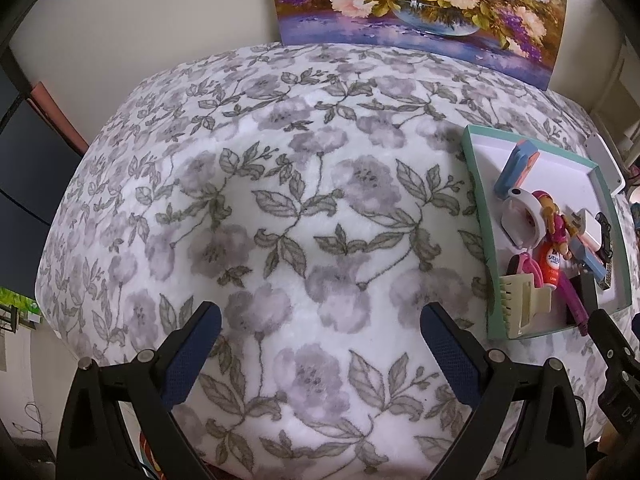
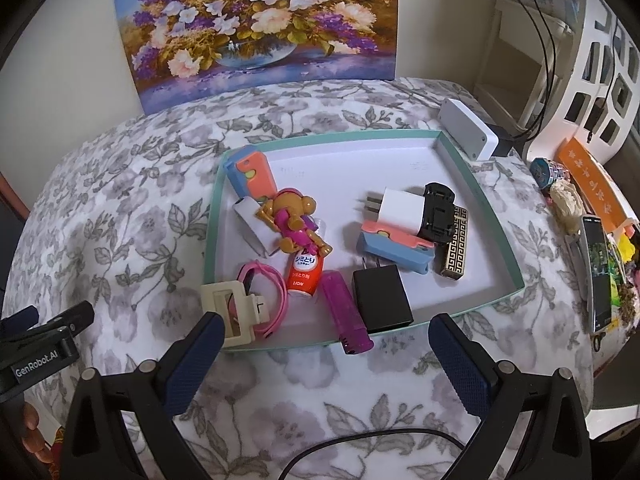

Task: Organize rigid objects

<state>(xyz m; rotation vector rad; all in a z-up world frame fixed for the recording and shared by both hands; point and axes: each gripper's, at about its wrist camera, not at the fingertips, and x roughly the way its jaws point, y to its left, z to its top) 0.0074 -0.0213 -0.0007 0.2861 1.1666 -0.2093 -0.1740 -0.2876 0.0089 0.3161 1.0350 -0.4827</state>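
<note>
Floral cloth (image 1: 320, 208) in grey and lilac covers your counter from edge to edge, and a flower painting (image 2: 260, 24) leans against the wall behind it. On the cloth sits a shallow teal-rimmed tray (image 2: 476, 184) with a white floor, to the right of your left tool (image 1: 320, 352) and straight ahead of your right tool (image 2: 326, 360). Both tools hover above the cloth with their blue-padded fingers spread wide and nothing between them.

Every small item you can see is gathered in the tray. A black charger block (image 2: 382, 298) lies near the front rim, and a pink translucent lighter (image 2: 346, 312) just beside it sticks out over that rim. A cream hair claw (image 2: 228, 306) overhangs the front left corner, touching a pink band (image 2: 276, 292). A brown and pink toy figure (image 2: 294, 218) lies across a white ring (image 2: 250, 224) and the top of a red bottle (image 2: 304, 276). A white plug (image 2: 396, 206) and a black clip (image 2: 438, 210) rest on a blue and coral case (image 2: 396, 250), with a gold-patterned lighter (image 2: 454, 248) beside them. A second blue and coral case (image 2: 250, 174) sits at the back left.
</note>
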